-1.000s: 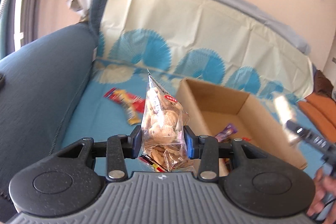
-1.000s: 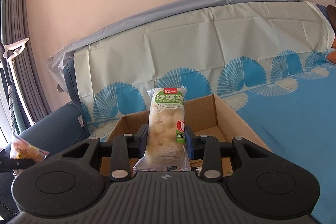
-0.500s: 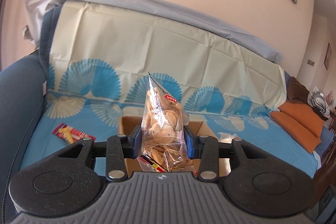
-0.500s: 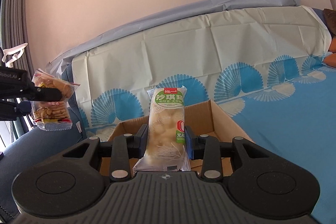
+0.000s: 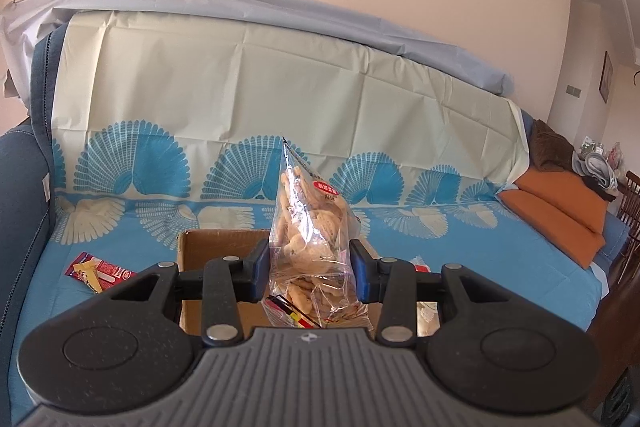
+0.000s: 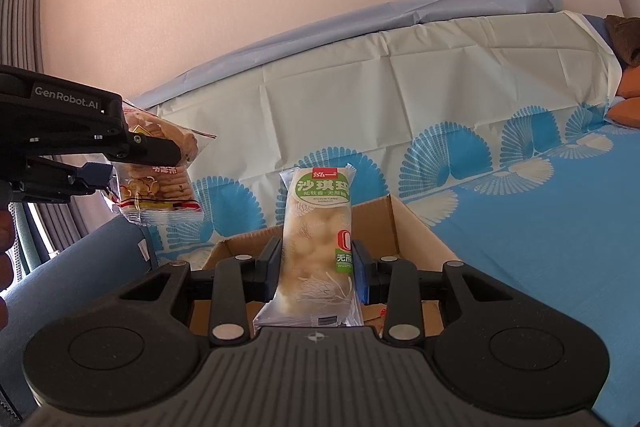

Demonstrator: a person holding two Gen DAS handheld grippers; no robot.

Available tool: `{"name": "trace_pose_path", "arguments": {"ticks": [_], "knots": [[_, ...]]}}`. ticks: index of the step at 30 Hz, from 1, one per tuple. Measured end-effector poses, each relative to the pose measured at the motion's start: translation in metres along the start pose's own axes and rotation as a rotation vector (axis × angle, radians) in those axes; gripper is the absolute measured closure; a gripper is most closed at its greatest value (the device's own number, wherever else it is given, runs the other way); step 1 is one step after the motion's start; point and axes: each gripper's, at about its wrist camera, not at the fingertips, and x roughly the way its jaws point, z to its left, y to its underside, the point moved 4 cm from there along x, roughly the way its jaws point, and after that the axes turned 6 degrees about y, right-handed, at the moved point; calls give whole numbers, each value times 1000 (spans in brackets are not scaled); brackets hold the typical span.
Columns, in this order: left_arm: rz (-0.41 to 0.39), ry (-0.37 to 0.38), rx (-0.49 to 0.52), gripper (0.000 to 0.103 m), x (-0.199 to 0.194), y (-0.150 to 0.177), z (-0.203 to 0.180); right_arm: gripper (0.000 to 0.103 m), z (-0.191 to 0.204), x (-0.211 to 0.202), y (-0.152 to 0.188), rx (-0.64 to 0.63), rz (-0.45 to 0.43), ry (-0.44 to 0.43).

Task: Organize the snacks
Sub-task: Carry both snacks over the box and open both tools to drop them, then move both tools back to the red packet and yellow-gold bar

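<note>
My left gripper (image 5: 310, 265) is shut on a clear bag of biscuits (image 5: 310, 227), held upright in the air above the near side of an open cardboard box (image 5: 216, 247) on the sofa. In the right wrist view the same bag of biscuits (image 6: 160, 183) hangs from the left gripper (image 6: 132, 159) at the far left. My right gripper (image 6: 316, 265) is shut on a white and green snack pack (image 6: 318, 227), upright over the cardboard box (image 6: 404, 227). A red and yellow snack packet (image 5: 96, 271) lies on the seat left of the box.
The sofa wears a blue and cream fan-patterned cover (image 5: 480, 259); its dark blue armrest (image 5: 20, 195) is at the left. Orange cushions (image 5: 560, 215) lie at the right end. A small wrapped snack (image 5: 420, 263) shows right of the box. Grey curtains (image 6: 24, 27) hang at the left.
The left gripper rose and swung right with the biscuit bag, now facing the sofa back over the box. In the right wrist view it came in from the left. The right gripper stayed put.
</note>
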Motion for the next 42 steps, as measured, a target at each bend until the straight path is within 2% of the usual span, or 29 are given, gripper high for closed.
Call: {"name": "trace_pose_path", "arguments": {"ticks": [1, 3, 4, 5, 6, 10, 14, 17, 20, 24, 25, 27, 28, 29, 31, 34, 35, 36, 38, 39, 42], "knots": [[3, 2, -2, 57, 0, -1, 0, 66, 0, 0, 1, 1, 4, -1], [-9, 20, -9, 47, -2, -2, -1, 60, 2, 1, 2, -1, 16, 6], [-21, 36, -6, 33, -5, -3, -3, 53, 2, 1, 2, -6, 19, 21], [-34, 46, 1, 25, -8, -3, -4, 32, 2, 1, 2, -9, 16, 40], [-49, 52, 13, 23, -11, -3, -6, 18, 2, -1, 2, -7, 7, 51], [-75, 59, 41, 23, -21, 5, -7, 16, -1, 0, 2, 13, 12, 46], [-134, -4, 68, 23, -37, 23, 6, 12, -1, 1, 4, 13, 20, 45], [-112, -14, 18, 22, -42, 38, 29, 12, 2, 2, 5, 4, 23, 39], [-86, -81, -43, 22, -47, 52, 59, 11, 6, 4, 6, -8, 29, 33], [-102, -116, -116, 22, -58, 65, 96, 10, 11, 9, 8, -26, 40, 31], [-98, -122, -116, 23, -59, 67, 102, 10, 11, 10, 9, -27, 43, 30], [-77, -142, -123, 38, -60, 73, 116, 10, 11, 13, 9, -25, 51, 26], [-59, -149, -130, 53, -58, 76, 123, 10, 11, 14, 9, -22, 54, 24], [-42, -165, -135, 73, -55, 79, 131, 10, 10, 15, 9, -17, 57, 22], [-12, -221, -142, 95, -49, 84, 146, 10, 8, 17, 9, -6, 62, 16], [19, -259, -187, 96, -37, 90, 170, 10, 7, 21, 10, 15, 69, 3], [33, -275, -197, 96, -30, 92, 177, 14, 7, 23, 10, 19, 72, -4], [45, -287, -205, 96, -23, 92, 184, 23, 7, 26, 11, 22, 78, -14], [63, -303, -224, 95, -6, 91, 197, 34, 8, 33, 15, 27, 105, -33], [71, -311, -234, 95, 5, 89, 204, 36, 9, 36, 16, 30, 117, -36], [104, -335, -264, 82, 45, 84, 224, 36, 10, 42, 18, 33, 126, -50]]}}
